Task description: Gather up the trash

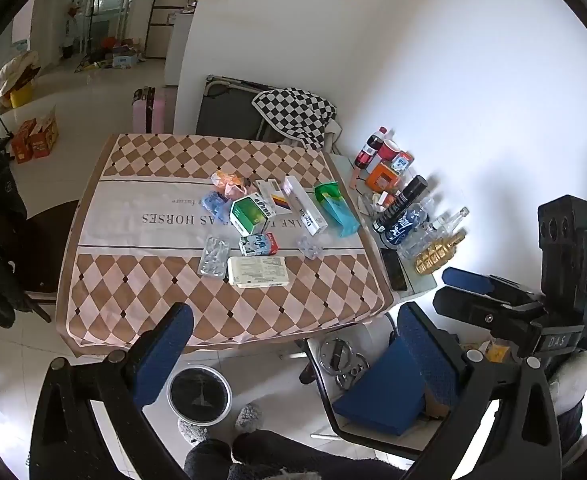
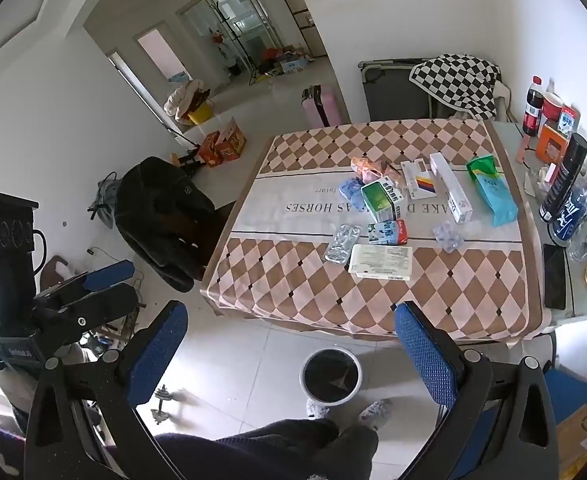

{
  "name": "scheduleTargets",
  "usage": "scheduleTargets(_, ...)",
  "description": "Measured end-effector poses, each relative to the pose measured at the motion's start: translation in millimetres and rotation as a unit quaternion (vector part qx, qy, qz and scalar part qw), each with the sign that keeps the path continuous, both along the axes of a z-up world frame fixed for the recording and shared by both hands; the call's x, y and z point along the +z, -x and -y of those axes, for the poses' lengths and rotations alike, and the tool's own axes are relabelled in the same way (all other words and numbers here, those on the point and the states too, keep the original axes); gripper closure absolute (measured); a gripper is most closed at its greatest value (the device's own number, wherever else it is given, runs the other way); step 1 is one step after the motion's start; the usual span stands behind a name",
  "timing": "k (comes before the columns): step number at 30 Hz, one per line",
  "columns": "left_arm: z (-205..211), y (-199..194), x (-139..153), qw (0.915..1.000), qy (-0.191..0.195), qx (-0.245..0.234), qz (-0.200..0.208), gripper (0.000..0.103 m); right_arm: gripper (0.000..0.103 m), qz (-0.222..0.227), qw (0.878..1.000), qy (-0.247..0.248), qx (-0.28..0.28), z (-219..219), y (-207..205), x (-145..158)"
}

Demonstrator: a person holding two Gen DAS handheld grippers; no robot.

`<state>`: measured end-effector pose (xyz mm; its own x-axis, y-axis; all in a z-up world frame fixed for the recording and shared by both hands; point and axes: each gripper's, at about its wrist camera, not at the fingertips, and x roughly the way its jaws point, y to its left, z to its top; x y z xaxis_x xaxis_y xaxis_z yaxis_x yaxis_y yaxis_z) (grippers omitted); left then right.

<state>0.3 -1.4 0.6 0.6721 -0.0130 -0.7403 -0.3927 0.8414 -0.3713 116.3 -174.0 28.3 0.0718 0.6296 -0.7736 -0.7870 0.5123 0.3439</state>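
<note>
Trash lies mid-table on the checked cloth (image 1: 141,292): a green box (image 1: 251,214), a small milk carton (image 1: 258,245), a flat white box (image 1: 258,271), blister packs (image 1: 214,257), a long white box (image 1: 304,205), a teal bag (image 1: 335,208), crumpled wrappers (image 1: 229,184). The same items show in the right wrist view, with the white box (image 2: 380,262) nearest. A bin with a black liner (image 1: 199,394) (image 2: 330,374) stands on the floor before the table. My left gripper (image 1: 293,360) and right gripper (image 2: 289,356) are open, empty, held above the floor short of the table. The right gripper also shows in the left wrist view (image 1: 477,292), the left in the right wrist view (image 2: 93,284).
Bottles, a can and boxes (image 1: 401,200) crowd a side table at the right, with a phone (image 1: 394,269) at its edge. A chair with a black jacket (image 2: 165,208) stands left of the table. A blue box (image 1: 385,394) and metal parts lie lower right. My legs and slippers are by the bin.
</note>
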Motion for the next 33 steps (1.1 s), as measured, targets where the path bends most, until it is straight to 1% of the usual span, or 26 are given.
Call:
scheduleTargets(7, 3.1, -3.1, -3.0, 1.0, 0.0, -0.002, 0.003, 0.0, 0.0, -0.003, 1.0, -0.001, 0.002, 0.4, -0.9, -0.9)
scheduleTargets(9, 9.6, -6.8, -4.6, 1.0, -0.002, -0.004, 0.003, 0.0, 0.0, -0.003, 1.0, 0.001, 0.005, 0.2, -0.9, -0.9)
scheduleTargets(11, 9.3, -10.9, -7.2, 1.0, 0.0, -0.005, 0.004, 0.0, 0.0, -0.002, 1.0, -0.001, 0.003, 5.8, -6.8, 3.1)
scheduleTargets(15, 10.4, -12.2, -2.7, 0.9999, 0.0, -0.008, 0.006, 0.0, 0.0, -0.001, 1.0, -0.003, 0.004, 10.3, -9.6, 7.9)
scheduleTargets(16, 10.1, -12.5, -1.8, 0.9999, 0.001, -0.008, 0.006, 0.0, 0.0, -0.001, 1.0, 0.001, 0.002, 3.6, -7.4, 2.2)
scheduleTargets(33, 3.4, -15.6, 1.4, 1.0, 0.003, -0.006, 0.007, 0.0, 0.0, 0.001, 1.0, -0.002, 0.005, 2.3, -11.9, 4.9)
